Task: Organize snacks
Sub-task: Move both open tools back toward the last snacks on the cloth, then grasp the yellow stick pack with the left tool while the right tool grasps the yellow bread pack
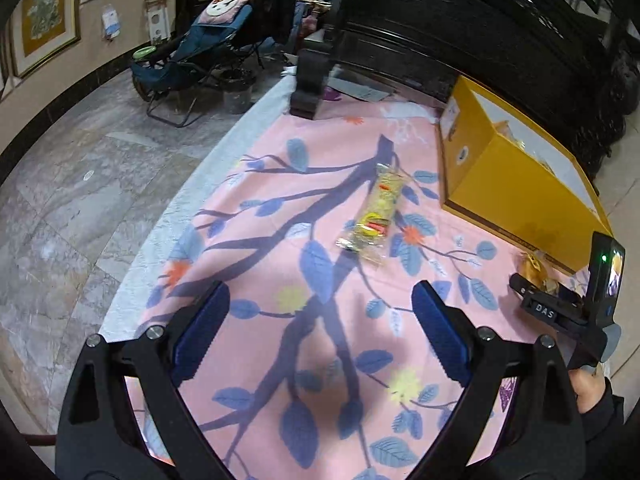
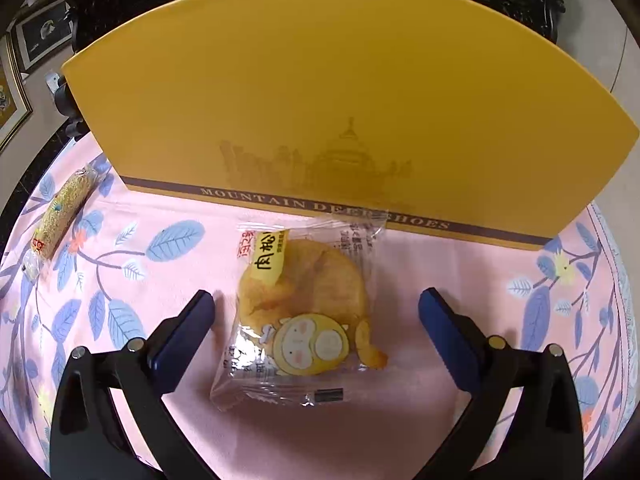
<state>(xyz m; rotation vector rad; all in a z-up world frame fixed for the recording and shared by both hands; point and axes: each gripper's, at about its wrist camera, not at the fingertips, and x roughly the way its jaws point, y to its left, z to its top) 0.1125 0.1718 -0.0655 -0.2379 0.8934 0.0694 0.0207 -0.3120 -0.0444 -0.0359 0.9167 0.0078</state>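
A round golden cake in a clear wrapper [image 2: 304, 312] with a cartoon monkey lies on the pink leaf-print cloth [image 2: 160, 208], in front of a yellow shoe box [image 2: 340, 100]. My right gripper [image 2: 316, 304] is open, its fingers on either side of the cake, just above the cloth. A long wrapped snack bar [image 1: 374, 210] lies on the cloth [image 1: 280, 208] ahead of my open, empty left gripper [image 1: 320, 300]; the bar also shows in the right wrist view [image 2: 60, 212]. In the left wrist view the box [image 1: 512, 172] stands open-topped at right, with the right gripper's body [image 1: 568, 304] and the cake [image 1: 536, 268] before it.
Dark carved wooden furniture [image 1: 440, 20] rises behind the box. The table's left edge [image 1: 188, 200] drops to a marble floor [image 1: 80, 180]. A folding chair [image 1: 208, 52] stands by the far wall with framed pictures [image 1: 44, 24].
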